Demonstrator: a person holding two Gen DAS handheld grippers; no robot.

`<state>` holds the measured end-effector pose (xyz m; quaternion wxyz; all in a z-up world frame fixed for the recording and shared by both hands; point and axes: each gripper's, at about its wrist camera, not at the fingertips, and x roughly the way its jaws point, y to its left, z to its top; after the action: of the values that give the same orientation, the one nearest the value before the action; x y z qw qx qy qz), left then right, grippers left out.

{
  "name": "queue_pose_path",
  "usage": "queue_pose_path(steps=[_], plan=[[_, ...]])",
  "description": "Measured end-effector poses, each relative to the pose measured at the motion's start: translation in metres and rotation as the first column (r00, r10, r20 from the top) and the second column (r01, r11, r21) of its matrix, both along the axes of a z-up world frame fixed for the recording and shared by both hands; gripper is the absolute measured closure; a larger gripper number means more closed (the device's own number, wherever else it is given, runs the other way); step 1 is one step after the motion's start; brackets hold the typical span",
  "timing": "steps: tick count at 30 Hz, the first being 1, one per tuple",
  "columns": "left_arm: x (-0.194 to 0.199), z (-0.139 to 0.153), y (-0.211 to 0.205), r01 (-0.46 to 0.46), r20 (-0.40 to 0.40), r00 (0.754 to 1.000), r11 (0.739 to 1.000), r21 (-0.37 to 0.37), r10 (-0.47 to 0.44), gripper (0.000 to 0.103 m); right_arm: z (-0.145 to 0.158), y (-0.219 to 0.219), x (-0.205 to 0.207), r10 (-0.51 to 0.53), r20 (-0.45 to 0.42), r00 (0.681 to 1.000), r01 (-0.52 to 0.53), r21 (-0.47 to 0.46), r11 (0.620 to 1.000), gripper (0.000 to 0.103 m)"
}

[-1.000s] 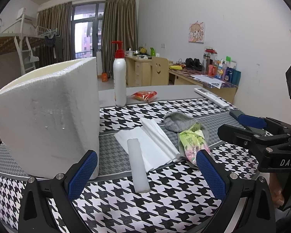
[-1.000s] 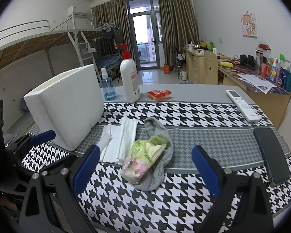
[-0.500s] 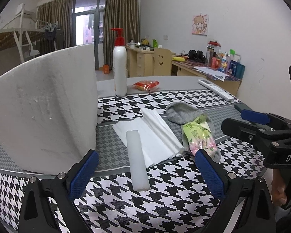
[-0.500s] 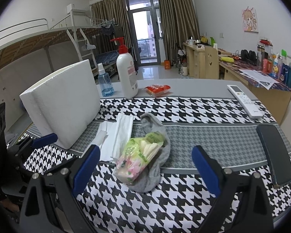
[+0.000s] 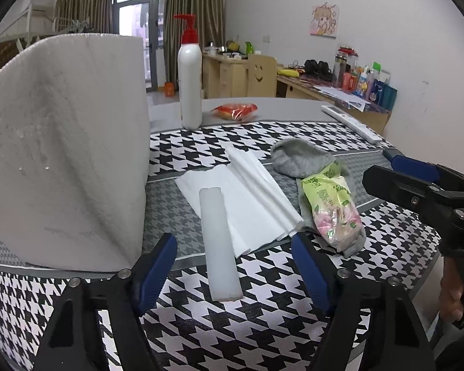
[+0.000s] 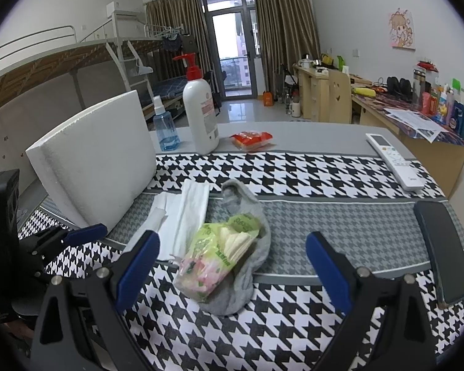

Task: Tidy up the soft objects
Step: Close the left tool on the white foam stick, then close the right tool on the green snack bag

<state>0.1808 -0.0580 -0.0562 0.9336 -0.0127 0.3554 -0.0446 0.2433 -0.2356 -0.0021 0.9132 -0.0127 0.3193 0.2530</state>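
A white foam stick [image 5: 219, 241] lies on the houndstooth cloth, its near end between the blue pads of my left gripper [image 5: 233, 266]. The jaws are closing but stand apart from the stick on both sides. Behind the stick is folded white paper [image 5: 250, 194] [image 6: 185, 213]. To its right a green tissue pack [image 5: 331, 207] [image 6: 216, 256] rests on a grey sock [image 5: 300, 157] [image 6: 247, 266]. My right gripper [image 6: 232, 259] is open just in front of the pack, touching nothing. A big white foam block [image 5: 62, 154] [image 6: 92, 160] leans at the left.
A white pump bottle [image 6: 201, 114], a blue spray bottle [image 6: 165, 130] and a red snack pack [image 6: 252, 139] stand at the table's far side. A white remote [image 6: 393, 157] and a black phone [image 6: 442, 244] lie at the right. The room holds desks and a bunk bed.
My left gripper has come down and closer to the foam stick, and its jaws have narrowed around it. The right gripper has barely moved.
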Motion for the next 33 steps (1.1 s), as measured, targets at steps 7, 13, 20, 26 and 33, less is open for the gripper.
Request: queue_pose_path(steps=[7, 13, 20, 26, 33], plan=[[0.005, -0.004, -0.001, -0.017, -0.046, 0.999, 0.999, 0.032, 0.018, 0.037, -0.001, 0.002, 0.012, 0.007, -0.029, 1.000, -0.007, -0.001, 1.000, 0.006], [0.009, -0.007, 0.004, -0.040, -0.081, 0.996, 0.998, 0.042, 0.043, 0.050, 0.002, 0.008, 0.019, 0.023, -0.031, 0.999, -0.024, -0.013, 1.000, 0.006], [0.011, -0.011, 0.005, -0.039, -0.119, 0.992, 0.998, 0.049, 0.044, 0.056, -0.002, 0.013, 0.028, 0.029, -0.056, 0.998, -0.030, -0.022, 0.999, 0.006], [0.013, -0.014, 0.003, -0.032, -0.142, 0.989, 0.998, 0.062, 0.041, 0.068, -0.002, 0.020, 0.038, 0.034, -0.070, 0.997, -0.036, -0.036, 0.999, 0.006], [0.015, -0.014, 0.003, -0.027, -0.142, 0.989, 0.998, 0.063, 0.035, 0.078, -0.004, 0.023, 0.051, 0.018, -0.076, 0.997, -0.023, -0.063, 0.998, 0.006]])
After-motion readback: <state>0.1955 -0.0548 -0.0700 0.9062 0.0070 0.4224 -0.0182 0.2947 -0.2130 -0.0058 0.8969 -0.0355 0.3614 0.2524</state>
